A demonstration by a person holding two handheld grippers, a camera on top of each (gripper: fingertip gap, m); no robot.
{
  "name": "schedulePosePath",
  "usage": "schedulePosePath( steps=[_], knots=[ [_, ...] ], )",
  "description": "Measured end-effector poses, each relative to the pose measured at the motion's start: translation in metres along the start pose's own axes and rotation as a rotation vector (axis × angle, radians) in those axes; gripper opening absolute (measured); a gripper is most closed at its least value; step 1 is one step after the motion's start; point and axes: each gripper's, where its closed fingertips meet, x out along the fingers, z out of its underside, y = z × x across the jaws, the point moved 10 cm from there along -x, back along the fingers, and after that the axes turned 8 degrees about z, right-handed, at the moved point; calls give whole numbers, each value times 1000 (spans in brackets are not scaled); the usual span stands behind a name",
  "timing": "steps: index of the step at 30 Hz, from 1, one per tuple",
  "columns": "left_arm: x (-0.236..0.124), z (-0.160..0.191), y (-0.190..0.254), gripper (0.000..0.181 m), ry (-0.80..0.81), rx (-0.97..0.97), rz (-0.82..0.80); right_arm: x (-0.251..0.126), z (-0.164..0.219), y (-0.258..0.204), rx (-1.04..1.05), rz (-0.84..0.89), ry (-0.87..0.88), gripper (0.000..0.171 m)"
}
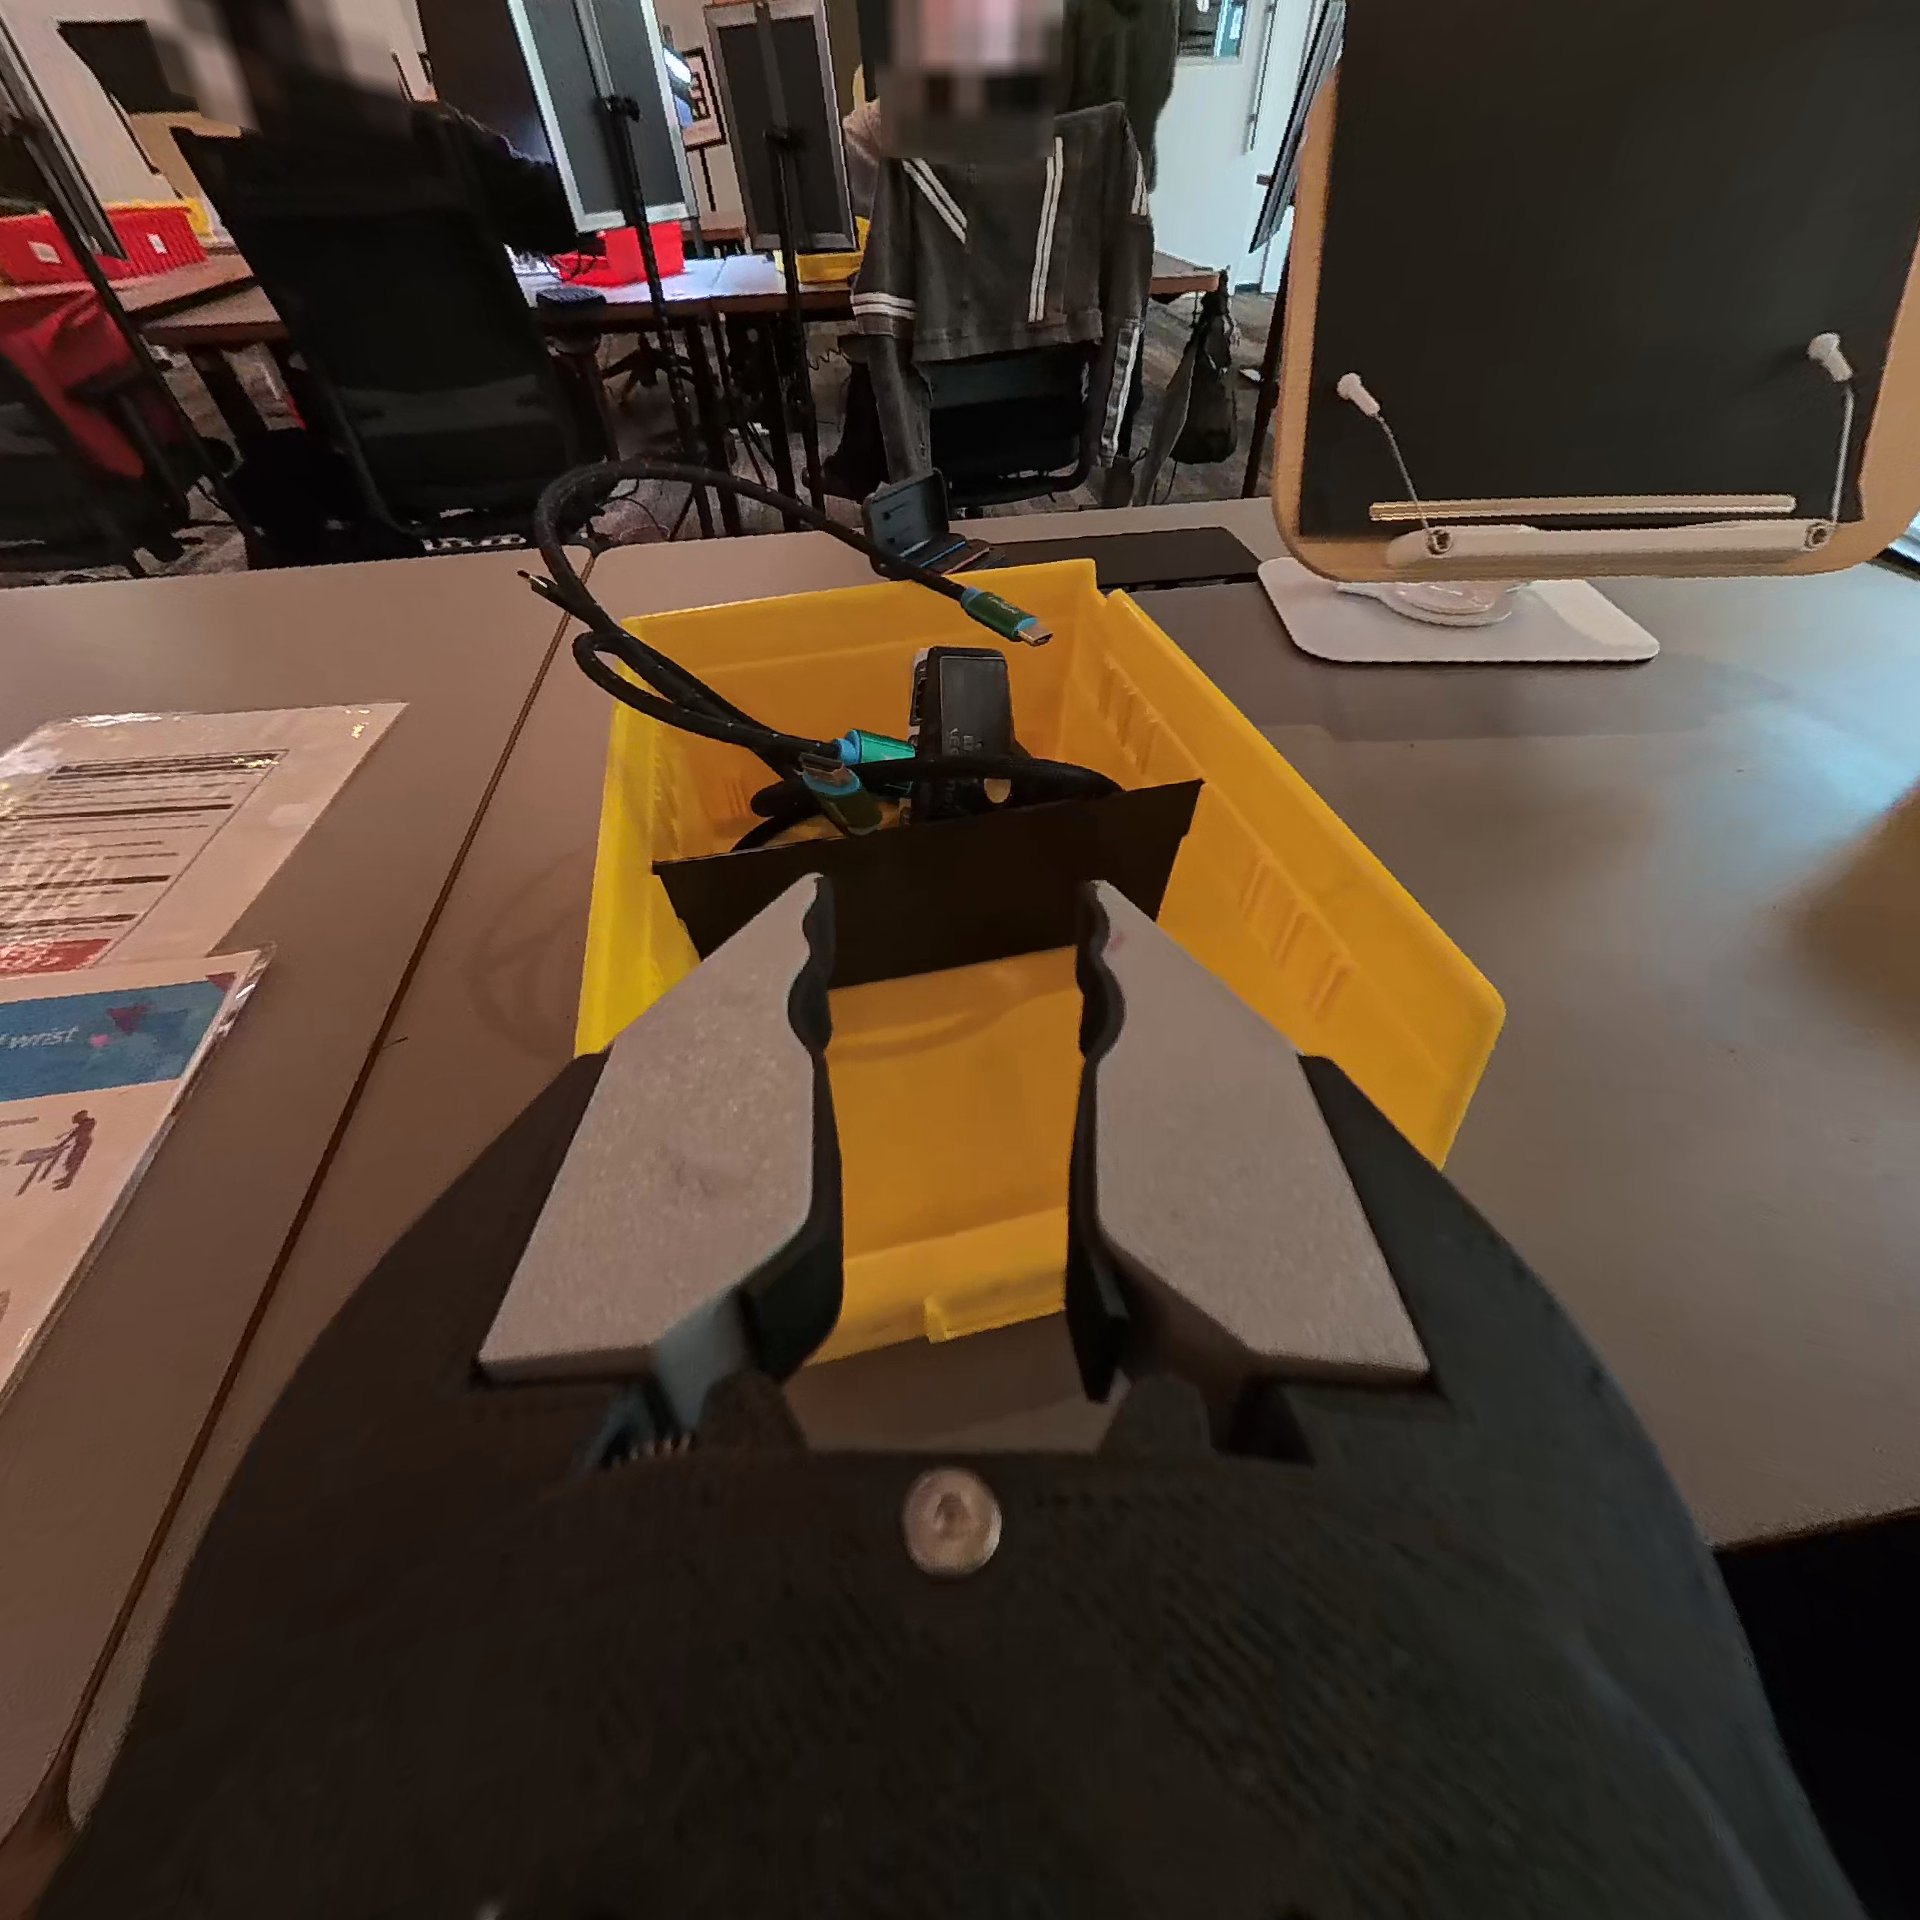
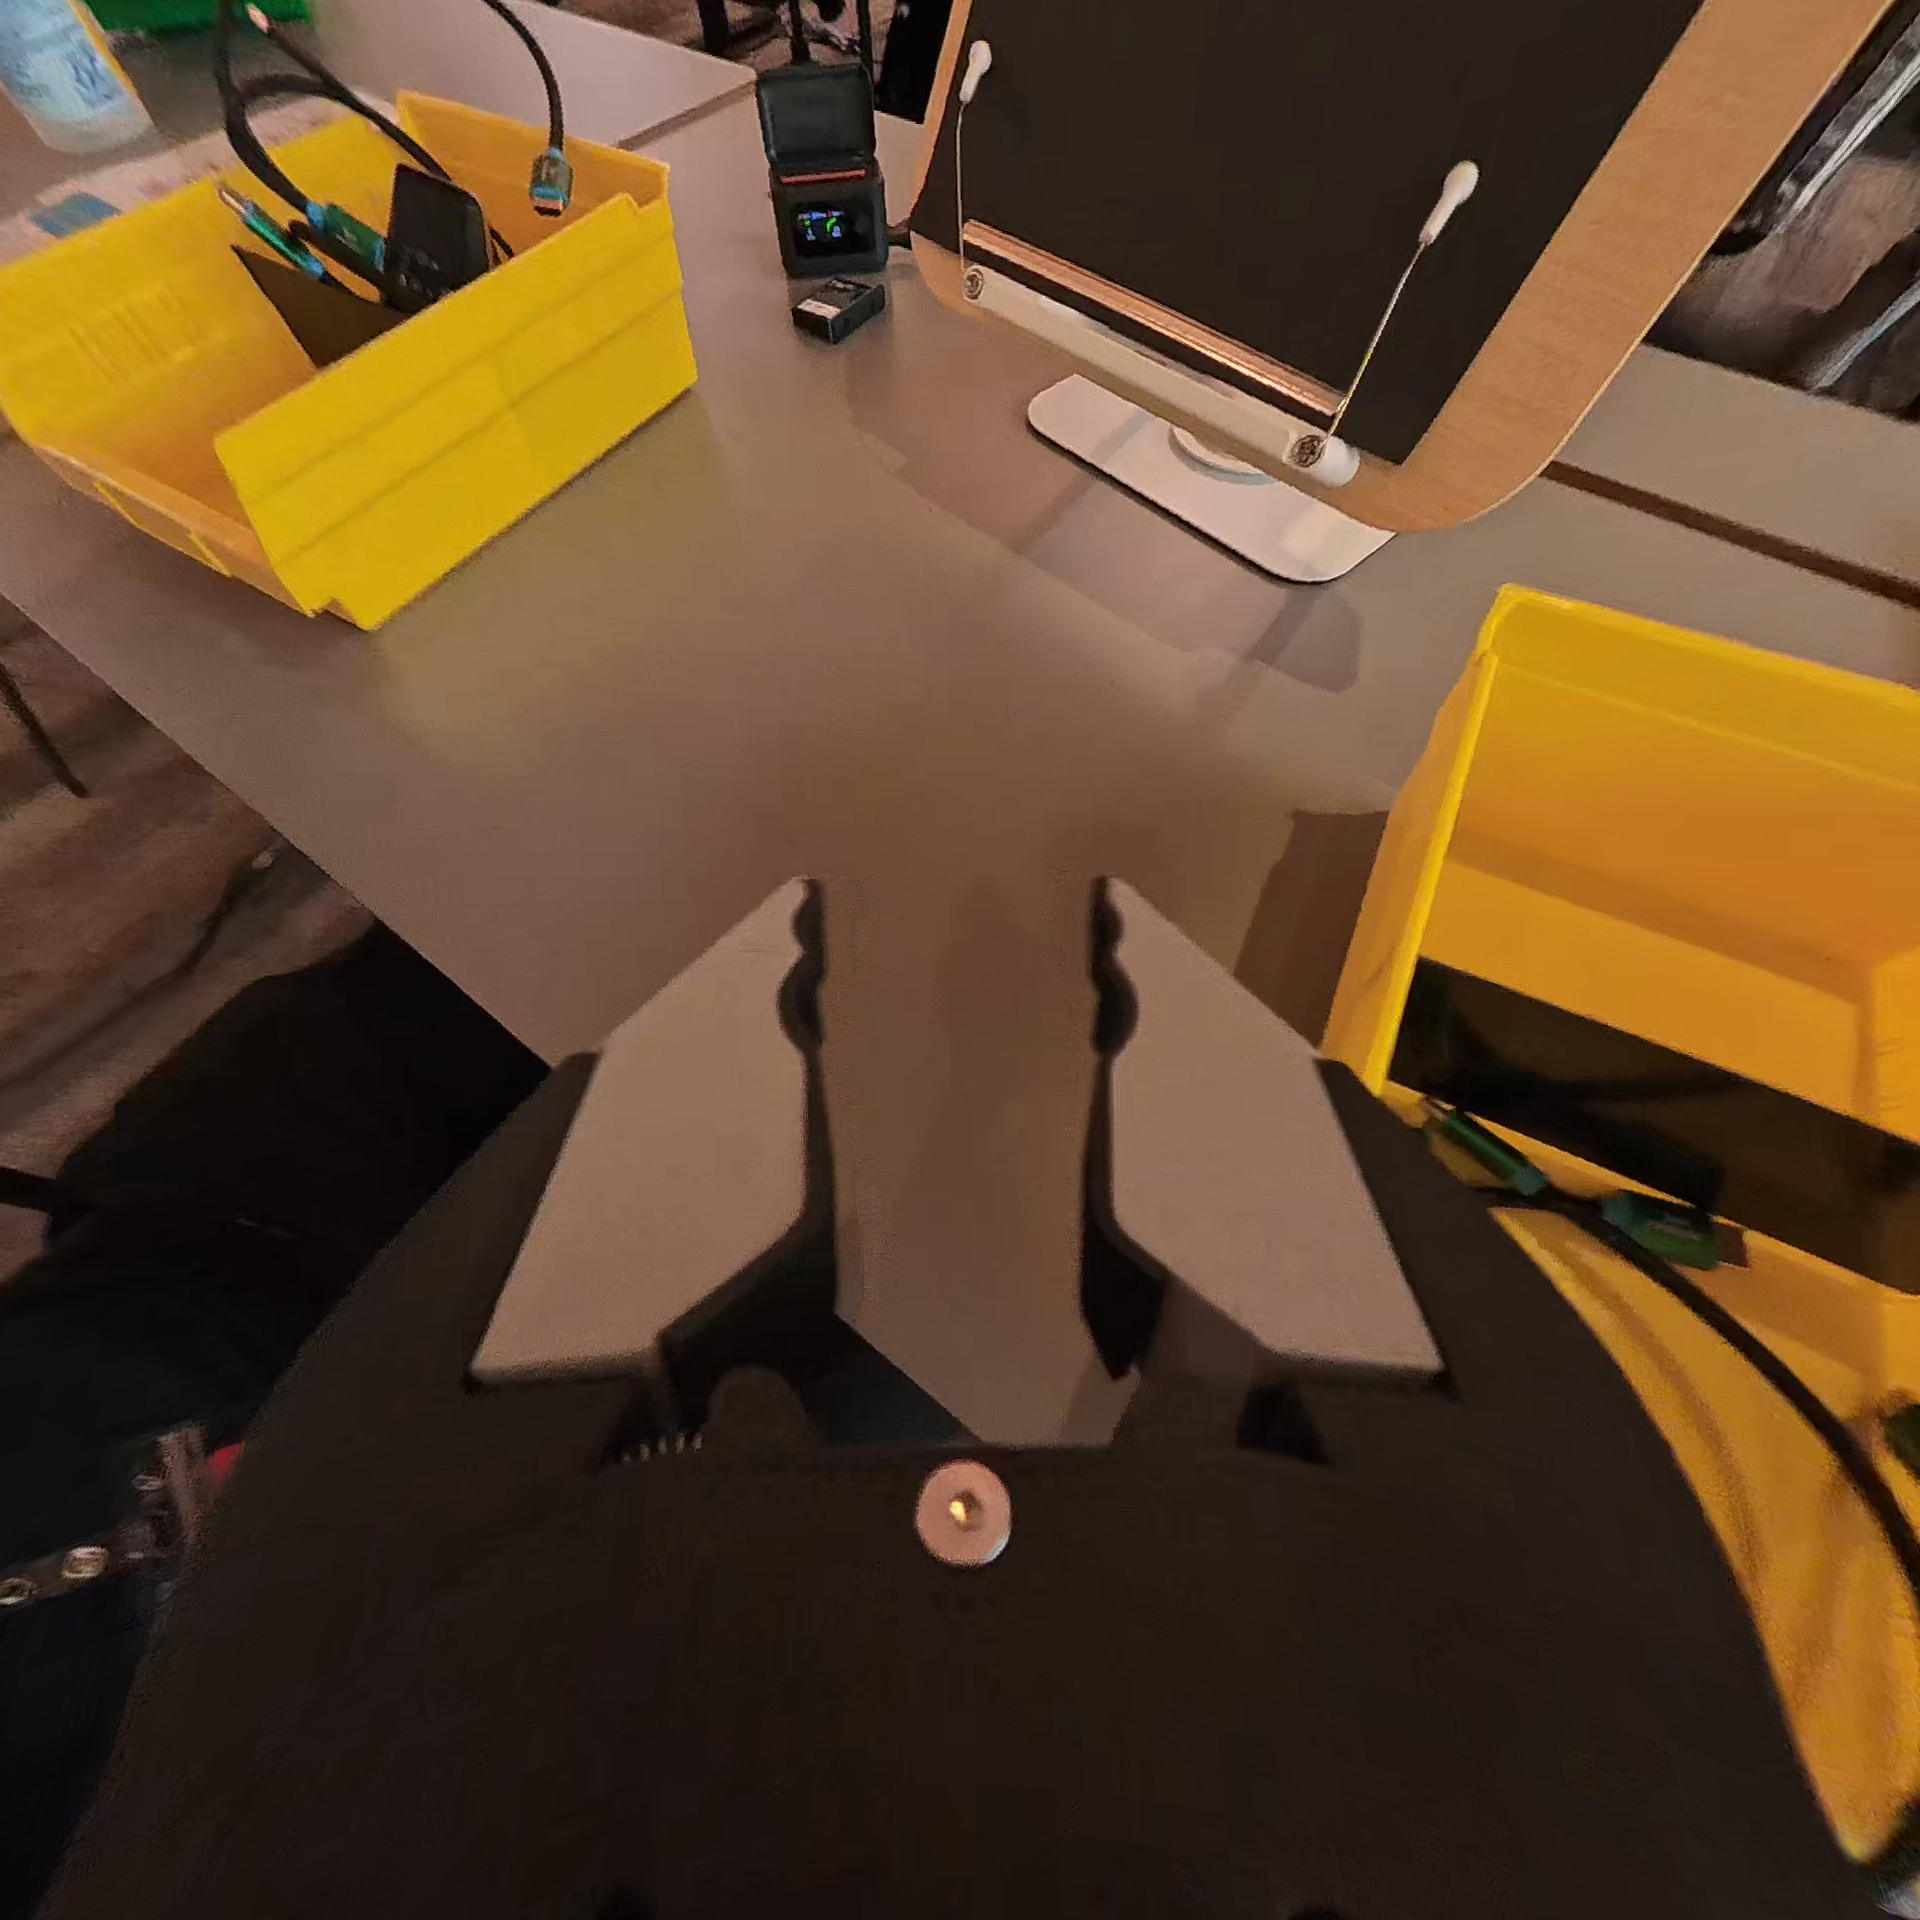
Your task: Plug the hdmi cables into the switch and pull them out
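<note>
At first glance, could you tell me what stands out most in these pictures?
The yellow bin straight ahead of the open left gripper, with black braided cables spilling over its rim around a black switch. To its right stands a wood-framed dark panel; the open right gripper hovers over bare table.

Yellow bin (image 1: 1299, 831): glossy moulded plastic. Cables (image 1: 665, 665): black braided cloth sleeve, teal metallic plug shells. Counter (image 2: 727, 727): smooth grey, faint sheen. Left tool (image 1: 951, 914): matt black plastic, grainy grey plates. Sheets (image 1: 156, 831): glossy laminated paper.

Grey table (image 2: 831, 665), yellow bins (image 2: 457, 436), stand base (image 2: 1164, 468)
</note>
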Motion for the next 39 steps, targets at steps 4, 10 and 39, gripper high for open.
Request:
schedulePosePath(
  steps=[4, 10, 39],
  knots=[
    [1, 0, 2, 45, -10, 6, 12, 6, 0, 0, 97, -130, 28, 72],
    [-15, -5, -9, 44, 50, -36, 18, 10, 3, -5, 55, -70, -10, 67],
    [2, 13, -5, 34, 13, -69, 46, 86, -17, -31, -40, 19, 51, 51]
  ],
)
